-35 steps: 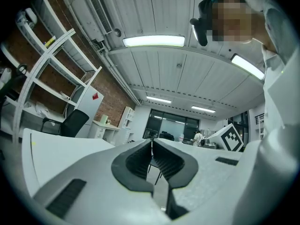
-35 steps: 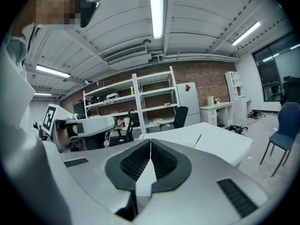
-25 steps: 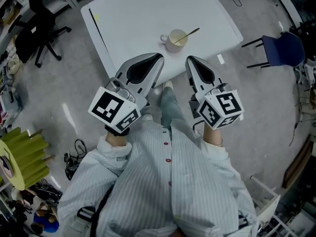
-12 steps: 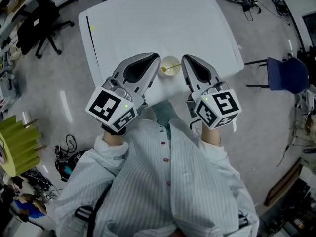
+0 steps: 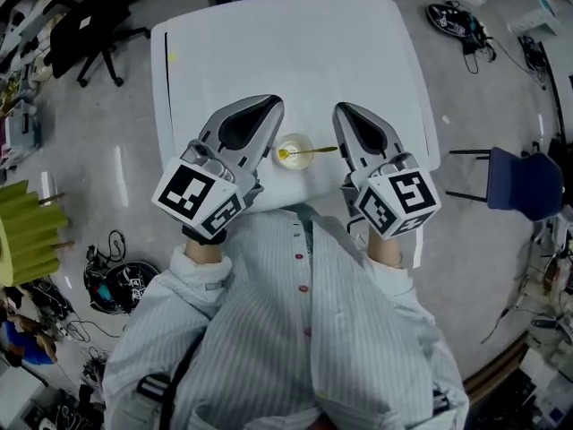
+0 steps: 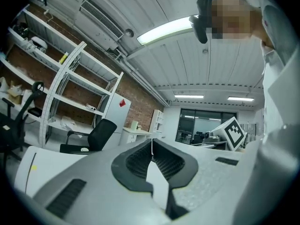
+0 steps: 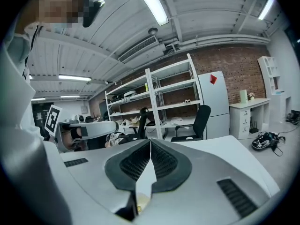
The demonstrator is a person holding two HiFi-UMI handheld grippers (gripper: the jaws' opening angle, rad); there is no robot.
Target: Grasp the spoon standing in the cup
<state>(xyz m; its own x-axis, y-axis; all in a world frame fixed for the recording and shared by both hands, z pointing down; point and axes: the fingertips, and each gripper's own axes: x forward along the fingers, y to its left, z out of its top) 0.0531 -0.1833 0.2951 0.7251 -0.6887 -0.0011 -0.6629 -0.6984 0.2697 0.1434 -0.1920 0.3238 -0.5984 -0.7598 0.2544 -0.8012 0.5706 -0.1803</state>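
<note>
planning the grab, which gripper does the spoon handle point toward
The right gripper: the spoon leans out of the cup with its handle end reaching toward that gripper, while the left gripper sits on the cup's opposite side.

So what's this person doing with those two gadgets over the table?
A person holds a left gripper and a right gripper over a white table. Between them stands a cup with a spoon in it, handle leaning toward the right gripper. Both grippers are shut and empty; the spoon is not yet grasped.
</note>
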